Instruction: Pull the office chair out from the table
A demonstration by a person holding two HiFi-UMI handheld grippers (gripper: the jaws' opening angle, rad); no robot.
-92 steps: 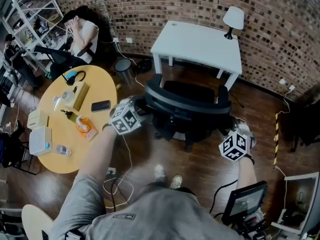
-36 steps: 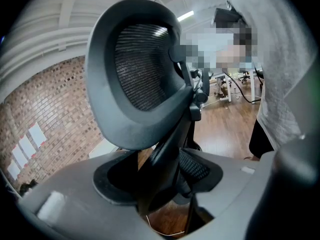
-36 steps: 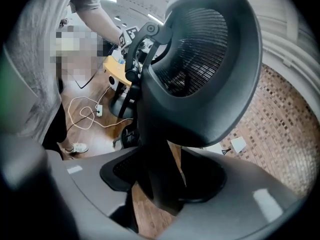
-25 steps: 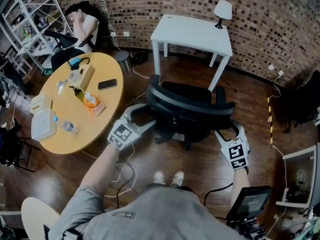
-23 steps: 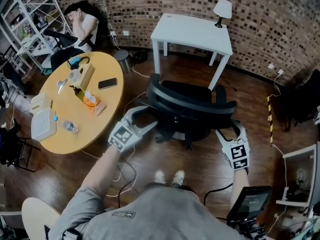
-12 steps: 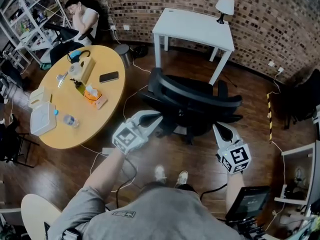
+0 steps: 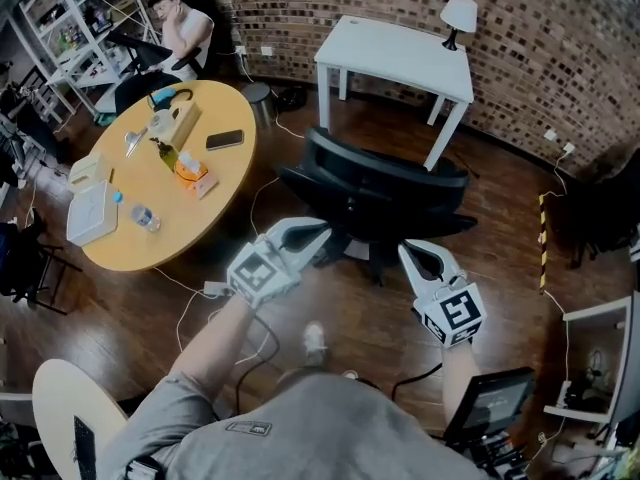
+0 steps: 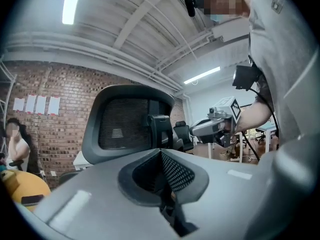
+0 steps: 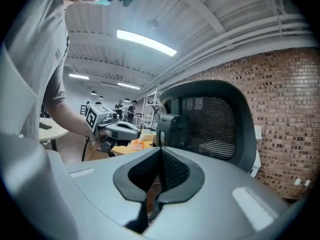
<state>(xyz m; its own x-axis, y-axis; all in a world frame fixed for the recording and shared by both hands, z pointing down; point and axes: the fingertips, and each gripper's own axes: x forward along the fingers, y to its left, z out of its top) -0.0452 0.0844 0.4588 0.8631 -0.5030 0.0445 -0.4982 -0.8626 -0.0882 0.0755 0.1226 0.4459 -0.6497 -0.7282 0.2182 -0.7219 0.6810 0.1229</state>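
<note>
The black office chair (image 7: pixel 385 193) stands on the wood floor in front of the white table (image 7: pixel 395 53), its mesh back toward me and apart from the table. My left gripper (image 7: pixel 322 233) hangs shut and empty a little short of the chair's left side. Near the chair's right side my right gripper (image 7: pixel 408 251) is also shut, holding nothing. In the left gripper view the jaws (image 8: pixel 161 156) meet, with the chair back (image 8: pixel 127 124) beyond them. The right gripper view shows closed jaws (image 9: pixel 160 159) and the chair back (image 9: pixel 210 121).
A round yellow table (image 7: pixel 210 178) at left carries a phone, a bottle and boxes. A lamp (image 7: pixel 458 13) stands on the white table. Cables (image 7: pixel 200 288) trail across the floor. A seated person (image 7: pixel 185 28) is at the back left by the brick wall.
Both grippers drew back from the chair's sides toward me, and their jaws went from wide apart to shut. They now hang free of the chair.
</note>
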